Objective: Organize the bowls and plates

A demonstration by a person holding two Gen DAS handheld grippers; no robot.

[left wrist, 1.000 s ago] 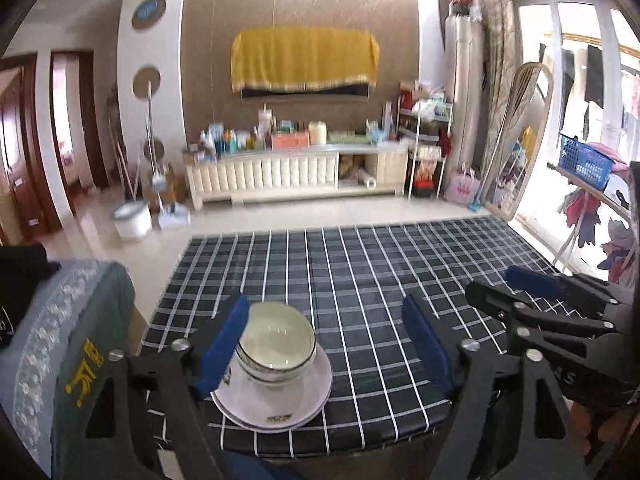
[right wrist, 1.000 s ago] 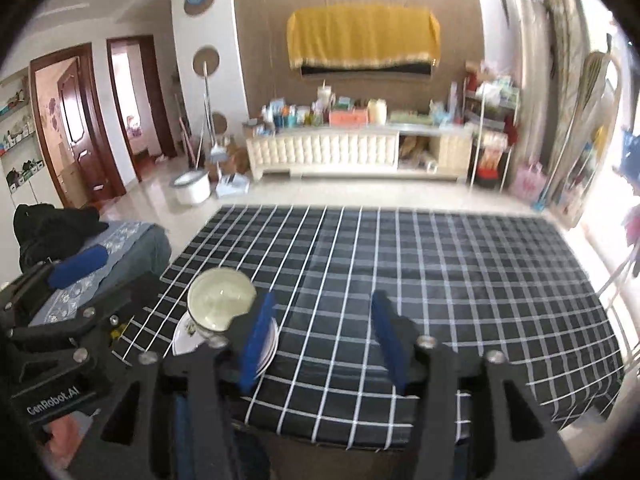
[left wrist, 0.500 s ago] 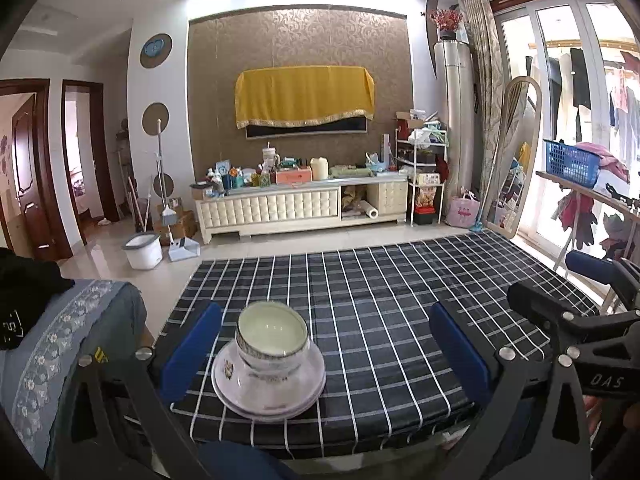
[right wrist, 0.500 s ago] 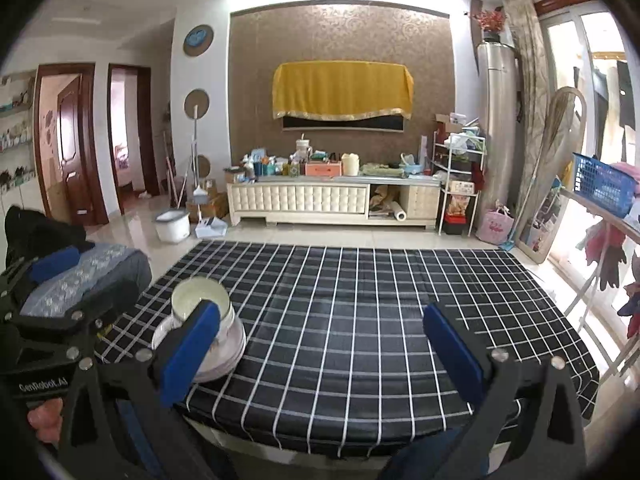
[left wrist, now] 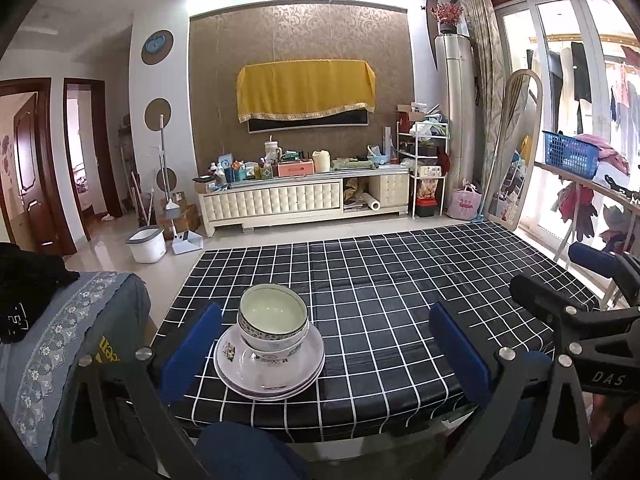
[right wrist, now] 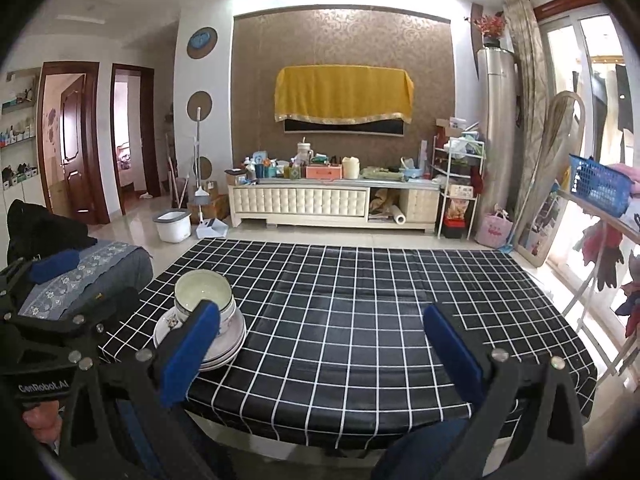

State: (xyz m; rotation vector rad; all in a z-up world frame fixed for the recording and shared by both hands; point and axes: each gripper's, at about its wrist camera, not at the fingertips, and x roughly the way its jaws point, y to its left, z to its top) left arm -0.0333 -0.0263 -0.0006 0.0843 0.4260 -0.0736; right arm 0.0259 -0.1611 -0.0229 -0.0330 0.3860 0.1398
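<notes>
Stacked patterned bowls sit on a small pile of white plates near the front left corner of the black checked table. My left gripper is open wide, held back at the table's front edge; the stack lies ahead between its blue pads, untouched. In the right wrist view the bowls and plates stand at the left, partly behind the left pad. My right gripper is open too, empty, over the table's front middle.
A grey patterned sofa arm with dark clothing lies left of the table. The right-hand gripper's body fills the right of the left wrist view. Beyond the table are a TV cabinet, a white bucket and a drying rack.
Both grippers opened wide and pulled back from the table, and the view tilted up toward the room. The bowl and plate stack stayed where it was, now free of the left pads.
</notes>
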